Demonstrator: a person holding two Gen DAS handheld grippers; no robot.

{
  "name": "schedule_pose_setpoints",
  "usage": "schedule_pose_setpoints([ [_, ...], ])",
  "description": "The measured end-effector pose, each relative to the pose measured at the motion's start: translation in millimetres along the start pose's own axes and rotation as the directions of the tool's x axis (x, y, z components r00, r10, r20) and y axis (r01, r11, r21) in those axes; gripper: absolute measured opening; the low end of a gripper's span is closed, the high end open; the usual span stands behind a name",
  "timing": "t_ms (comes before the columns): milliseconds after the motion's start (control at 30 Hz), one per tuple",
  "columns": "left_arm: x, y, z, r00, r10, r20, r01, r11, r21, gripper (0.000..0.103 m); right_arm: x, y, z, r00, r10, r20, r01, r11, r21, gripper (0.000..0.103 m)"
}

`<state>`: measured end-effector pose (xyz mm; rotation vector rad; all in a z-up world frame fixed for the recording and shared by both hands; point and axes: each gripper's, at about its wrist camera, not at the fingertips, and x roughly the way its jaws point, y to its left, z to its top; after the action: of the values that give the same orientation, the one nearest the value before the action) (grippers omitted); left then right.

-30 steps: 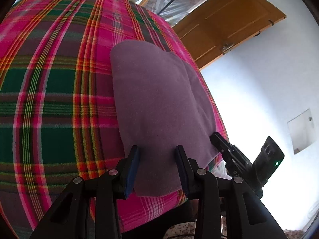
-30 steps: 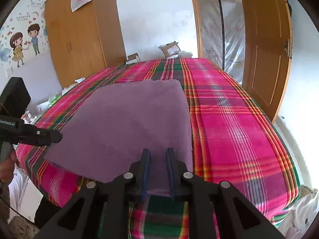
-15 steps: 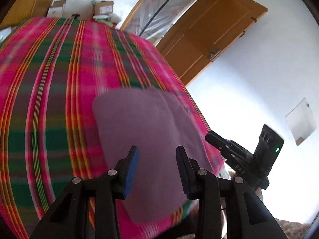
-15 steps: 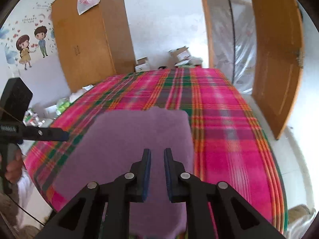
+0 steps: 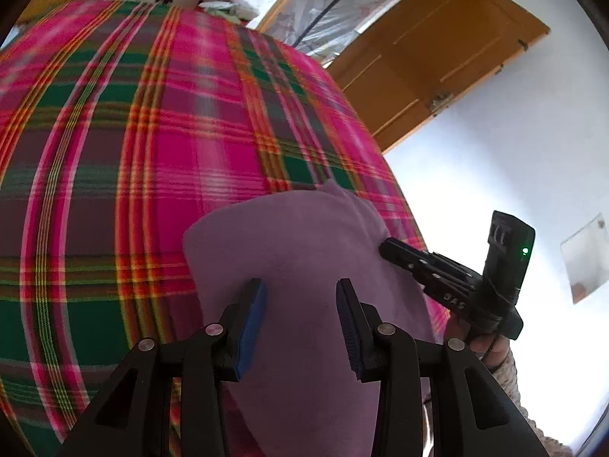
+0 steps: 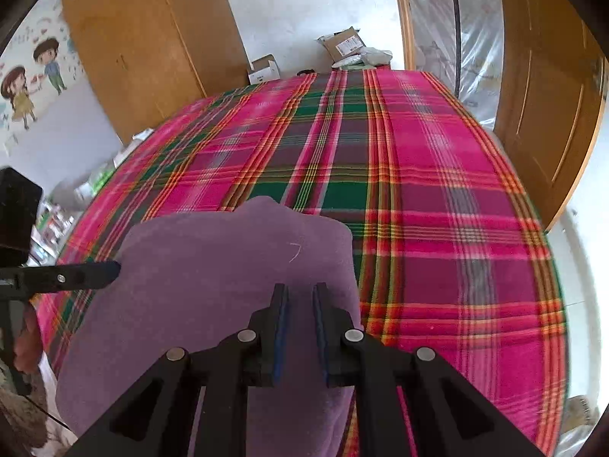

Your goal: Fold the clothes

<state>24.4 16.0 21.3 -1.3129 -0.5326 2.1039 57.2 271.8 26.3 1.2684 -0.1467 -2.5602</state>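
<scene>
A folded purple cloth [image 5: 304, 236] [image 6: 213, 266] lies at the near edge of the plaid bed [image 5: 152, 152] [image 6: 437, 228], and its near part runs out of view under the grippers. My left gripper [image 5: 300, 285] stands over it with its jaws apart and flat cloth showing between the blue pads. In the right wrist view the left gripper [image 6: 110, 268] reaches the cloth's left edge. My right gripper [image 6: 300, 289] has only a narrow gap, filled by cloth. From the left wrist view the right gripper [image 5: 384, 245] meets the cloth's right edge. A hand [image 5: 491, 346] holds it.
The pink, green and orange plaid cover stretches away beyond the cloth. A wooden door [image 5: 437, 57] stands open on the right, beside a plastic-sheeted doorway [image 6: 472, 38]. A wardrobe [image 6: 152, 38] and cardboard boxes [image 6: 342, 43] stand past the bed's far end.
Both grippers have drawn back toward the bed's near edge and the purple cloth has slid with them. More bare plaid shows beyond it. The right jaws stand slightly narrower.
</scene>
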Motion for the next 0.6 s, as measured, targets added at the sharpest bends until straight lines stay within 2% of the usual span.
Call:
schedule_pose_setpoints([
  [67, -5, 4, -1, 1.000, -0.023, -0.001, 0.023, 1.000, -0.013, 0.040, 1, 2, 1, 1.000, -0.005, -0.006, 0.005, 1.000, -0.014, 0.013],
  [200, -15, -10, 8, 1.000, 0.023, 0.010, -0.023, 1.000, 0.012, 0.040, -4, 12, 15, 1.000, -0.007, 0.021, 0.008, 1.000, -0.026, 0.013],
  [267, -9, -20, 17, 0.998, 0.049, 0.028, -0.051, 0.997, 0.057, 0.040, 3, 15, 22, 1.000, -0.010, 0.009, 0.010, 0.999, -0.046, 0.013],
  [400, 14, -7, 33, 0.998, 0.064, -0.022, -0.064, 0.998, -0.002, 0.040, 26, 11, 27, 0.999, -0.005, -0.054, 0.003, 0.999, -0.040, 0.013],
  [600, 26, 1, 33, 0.999, 0.038, -0.008, -0.038, 0.999, -0.001, 0.040, 28, 9, 23, 0.999, 0.007, -0.047, -0.009, 0.999, -0.043, 0.012],
])
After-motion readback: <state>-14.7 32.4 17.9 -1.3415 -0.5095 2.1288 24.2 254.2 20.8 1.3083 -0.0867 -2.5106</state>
